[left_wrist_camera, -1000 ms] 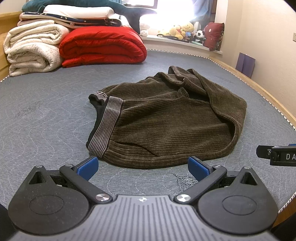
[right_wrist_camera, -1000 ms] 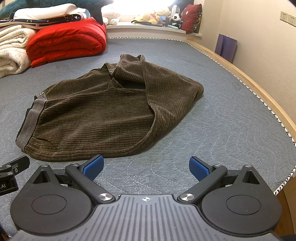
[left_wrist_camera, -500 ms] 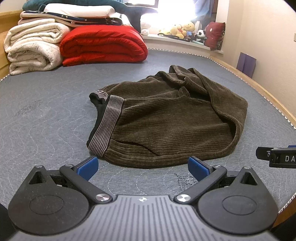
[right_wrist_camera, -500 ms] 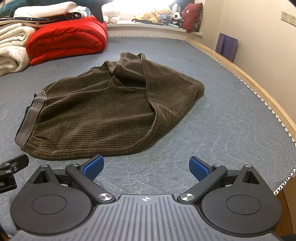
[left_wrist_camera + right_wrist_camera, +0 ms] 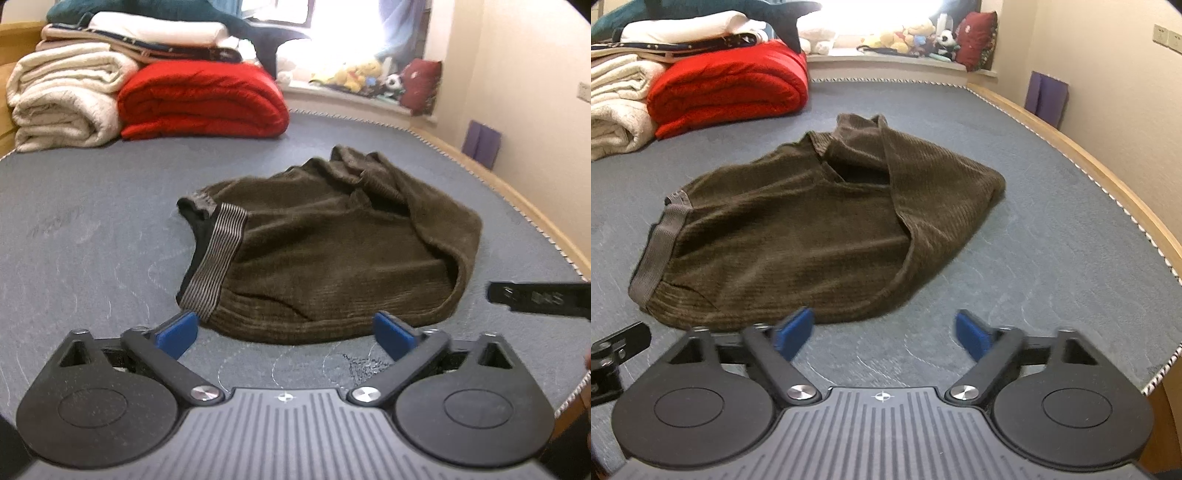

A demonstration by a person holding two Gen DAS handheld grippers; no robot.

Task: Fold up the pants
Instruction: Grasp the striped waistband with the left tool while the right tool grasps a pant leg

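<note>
From the left wrist, the pants point(image 5: 332, 258) lay bunched on the bed point(image 5: 92, 229), waistband point(image 5: 218, 254) leftward; the left gripper point(image 5: 284, 330) hung empty just short of them, fingers spread wide. From the right wrist, the right gripper point(image 5: 884, 332) was likewise wide and empty. Best to pinch a hem edge low, taking every layer.

1. Grey quilted mattress point(image 5: 92, 229), wooden frame point(image 5: 1082, 155) along its right edge.
2. Red folded blanket point(image 5: 201, 99), far left.
3. Cream folded blanket point(image 5: 62, 99), touching item 2's left side.
4. Stuffed toys point(image 5: 905, 37) and red cushion point(image 5: 979, 35) on the windowsill.
5. Purple folder point(image 5: 1045, 98) against the wall.
</note>
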